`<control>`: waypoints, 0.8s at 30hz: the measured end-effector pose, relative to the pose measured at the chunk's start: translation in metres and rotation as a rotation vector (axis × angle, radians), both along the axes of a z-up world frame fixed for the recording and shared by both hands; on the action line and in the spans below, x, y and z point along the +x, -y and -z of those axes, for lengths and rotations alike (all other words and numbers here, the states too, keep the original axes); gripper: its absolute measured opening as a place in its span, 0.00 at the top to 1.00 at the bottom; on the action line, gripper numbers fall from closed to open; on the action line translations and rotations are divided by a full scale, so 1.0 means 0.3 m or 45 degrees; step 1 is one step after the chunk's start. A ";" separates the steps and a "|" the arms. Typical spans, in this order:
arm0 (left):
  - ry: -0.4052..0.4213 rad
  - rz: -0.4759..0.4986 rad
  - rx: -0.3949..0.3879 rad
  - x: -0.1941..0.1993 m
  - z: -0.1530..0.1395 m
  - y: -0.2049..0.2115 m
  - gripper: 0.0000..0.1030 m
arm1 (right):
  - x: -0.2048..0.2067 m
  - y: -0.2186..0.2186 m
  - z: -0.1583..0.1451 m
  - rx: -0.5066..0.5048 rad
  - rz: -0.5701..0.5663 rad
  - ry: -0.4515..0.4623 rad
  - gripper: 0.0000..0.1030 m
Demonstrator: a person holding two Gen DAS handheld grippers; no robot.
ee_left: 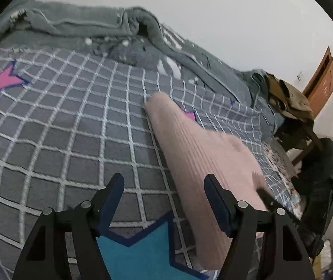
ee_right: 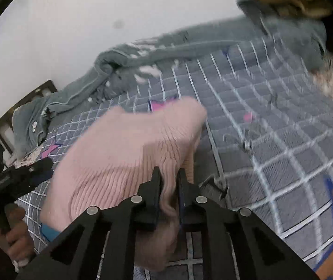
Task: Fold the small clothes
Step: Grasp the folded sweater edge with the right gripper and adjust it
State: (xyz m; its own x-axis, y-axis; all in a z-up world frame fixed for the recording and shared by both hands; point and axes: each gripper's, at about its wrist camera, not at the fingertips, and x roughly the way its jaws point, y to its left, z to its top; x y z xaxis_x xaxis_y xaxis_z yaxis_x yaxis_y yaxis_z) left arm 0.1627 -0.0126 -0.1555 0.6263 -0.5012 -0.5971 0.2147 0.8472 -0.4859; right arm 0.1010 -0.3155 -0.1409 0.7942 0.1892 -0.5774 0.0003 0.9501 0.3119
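A pink ribbed knit garment (ee_left: 194, 154) lies on the grey checked bedspread (ee_left: 73, 121), stretched from mid-bed toward the lower right. My left gripper (ee_left: 164, 186) is open and empty just left of it, above a teal star on the bedspread. In the right wrist view my right gripper (ee_right: 169, 175) is shut on a fold of the pink garment (ee_right: 129, 144) and lifts its near edge off the bedspread (ee_right: 271, 128). The left gripper (ee_right: 24, 170) shows at the left edge, held by a hand.
A rumpled grey blanket (ee_left: 84, 23) lies along the wall at the back of the bed. A chair piled with clothes (ee_left: 290, 100) and a dark garment (ee_left: 324, 170) stand past the bed's right edge. A wooden door (ee_left: 322, 79) is behind.
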 end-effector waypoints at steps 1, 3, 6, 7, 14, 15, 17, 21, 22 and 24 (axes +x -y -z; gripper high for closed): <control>-0.022 0.026 -0.023 0.006 0.006 0.003 0.33 | -0.010 -0.002 -0.020 -0.016 -0.017 0.033 0.79; -0.038 0.060 -0.052 0.012 0.011 0.008 0.33 | -0.028 -0.006 -0.048 -0.047 -0.021 0.089 0.69; -0.038 0.076 -0.080 0.025 0.004 0.009 0.32 | -0.013 -0.021 -0.077 -0.074 -0.039 0.130 0.68; -0.036 0.082 -0.087 0.032 0.001 0.009 0.32 | 0.009 -0.027 -0.090 -0.084 -0.053 0.129 0.66; -0.065 0.137 -0.113 0.111 0.008 0.052 0.31 | 0.159 -0.022 -0.088 -0.104 -0.038 -0.014 0.62; -0.084 0.147 -0.119 0.123 0.015 0.064 0.31 | 0.171 -0.016 -0.076 -0.123 -0.033 -0.037 0.61; -0.115 0.156 -0.118 0.139 0.033 0.084 0.31 | 0.172 0.003 -0.042 -0.114 -0.034 -0.057 0.58; -0.173 0.174 -0.146 0.162 0.066 0.122 0.31 | 0.168 0.050 0.004 -0.083 -0.059 -0.114 0.53; -0.183 0.173 -0.153 0.166 0.074 0.131 0.31 | 0.166 0.064 0.009 -0.078 -0.057 -0.122 0.52; -0.204 0.167 -0.157 0.175 0.090 0.149 0.31 | 0.172 0.084 0.024 -0.029 -0.068 -0.143 0.52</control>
State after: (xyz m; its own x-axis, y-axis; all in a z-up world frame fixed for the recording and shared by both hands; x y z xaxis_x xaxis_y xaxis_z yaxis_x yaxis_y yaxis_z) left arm 0.2152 -0.0575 -0.1826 0.4530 -0.6473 -0.6131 0.2310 0.7494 -0.6206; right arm 0.1526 -0.3408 -0.1481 0.7134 0.2152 -0.6669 -0.0166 0.9566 0.2909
